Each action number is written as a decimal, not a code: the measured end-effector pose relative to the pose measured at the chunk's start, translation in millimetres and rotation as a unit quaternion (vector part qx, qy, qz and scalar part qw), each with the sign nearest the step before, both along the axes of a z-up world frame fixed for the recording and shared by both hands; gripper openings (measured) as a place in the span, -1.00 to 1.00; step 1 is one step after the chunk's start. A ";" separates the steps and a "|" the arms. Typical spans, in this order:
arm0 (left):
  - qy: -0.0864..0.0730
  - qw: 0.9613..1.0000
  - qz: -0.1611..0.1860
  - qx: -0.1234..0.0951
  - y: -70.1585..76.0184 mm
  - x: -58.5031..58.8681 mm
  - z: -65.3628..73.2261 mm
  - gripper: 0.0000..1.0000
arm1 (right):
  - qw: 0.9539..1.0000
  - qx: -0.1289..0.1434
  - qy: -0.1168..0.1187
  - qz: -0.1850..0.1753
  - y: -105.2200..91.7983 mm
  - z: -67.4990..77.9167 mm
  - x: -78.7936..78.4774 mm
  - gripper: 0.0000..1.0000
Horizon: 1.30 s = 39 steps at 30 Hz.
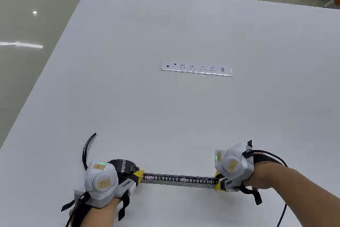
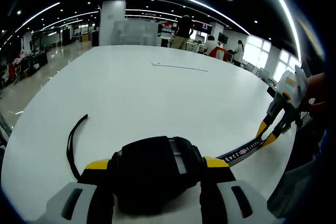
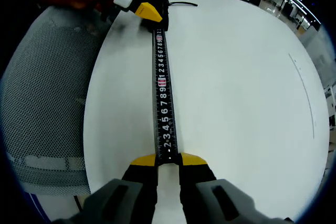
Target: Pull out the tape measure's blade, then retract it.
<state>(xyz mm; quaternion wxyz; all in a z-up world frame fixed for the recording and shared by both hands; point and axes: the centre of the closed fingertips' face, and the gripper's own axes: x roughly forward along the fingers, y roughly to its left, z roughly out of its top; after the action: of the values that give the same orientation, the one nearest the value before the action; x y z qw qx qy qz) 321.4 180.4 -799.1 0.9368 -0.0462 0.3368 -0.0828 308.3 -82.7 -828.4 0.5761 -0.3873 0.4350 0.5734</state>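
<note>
A black tape measure case sits between the yellow-tipped jaws of my left gripper, which is shut on it at the table's near left. Its grey numbered blade runs flat over the white table to my right gripper, which is shut on the blade's end. In the right gripper view the blade stretches from my right gripper straight away to the case. In the left gripper view the blade reaches the right gripper's yellow fingertips. A black wrist strap trails from the case.
A white power strip lies at mid-table, well beyond both grippers. The white table ends in a left edge above a shiny floor. A grey mesh chair back stands beside the table in the right gripper view. People sit far off.
</note>
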 end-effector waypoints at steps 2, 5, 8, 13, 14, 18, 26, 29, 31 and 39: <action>-0.001 1.000 0.000 -0.005 0.6 0.0 -0.2 0.26 | 1.000 0.009 0.001 -0.006 -0.4 0.8 0.4 -0.74; -0.001 1.000 0.001 -0.009 0.3 0.0 -0.2 0.26 | 1.000 0.020 0.004 -0.011 -0.8 0.7 0.0 -0.73; -0.001 1.000 -0.004 -0.013 0.8 0.0 0.0 0.26 | 0.999 0.041 0.015 -0.026 -1.2 2.5 -0.5 -0.73; 0.002 1.000 -0.004 -0.021 1.3 -0.3 0.1 0.26 | 0.999 0.046 0.010 -0.028 1.0 2.8 0.1 -0.73; 0.002 1.000 -0.005 -0.021 1.0 -0.4 0.3 0.25 | 0.998 0.047 0.011 -0.031 1.4 3.4 0.5 -0.73; 0.002 1.000 -0.007 -0.023 1.6 -0.6 0.2 0.25 | 0.998 0.053 0.015 -0.036 3.5 2.9 1.7 -0.72; 0.003 1.000 -0.011 -0.022 1.5 -0.3 -0.1 0.25 | 0.997 0.057 0.017 -0.042 8.2 2.2 3.9 -0.72; 0.004 1.000 -0.011 -0.023 1.2 -0.6 -0.5 0.25 | 0.997 0.056 0.017 -0.043 9.0 3.0 3.5 -0.72; 0.004 1.000 -0.012 -0.023 1.1 -0.8 -0.3 0.25 | 0.997 0.056 0.017 -0.044 9.7 2.7 3.5 -0.72; 0.006 1.000 -0.016 -0.023 0.6 -1.5 -0.2 0.25 | 0.997 0.059 0.019 -0.048 15.8 3.2 2.0 -0.72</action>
<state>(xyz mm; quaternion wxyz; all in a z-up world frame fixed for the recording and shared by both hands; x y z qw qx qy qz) 319.9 181.0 -799.3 0.9321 -0.0632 0.3408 -0.1053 310.3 -66.9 -825.2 0.6163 -0.3208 0.4294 0.5769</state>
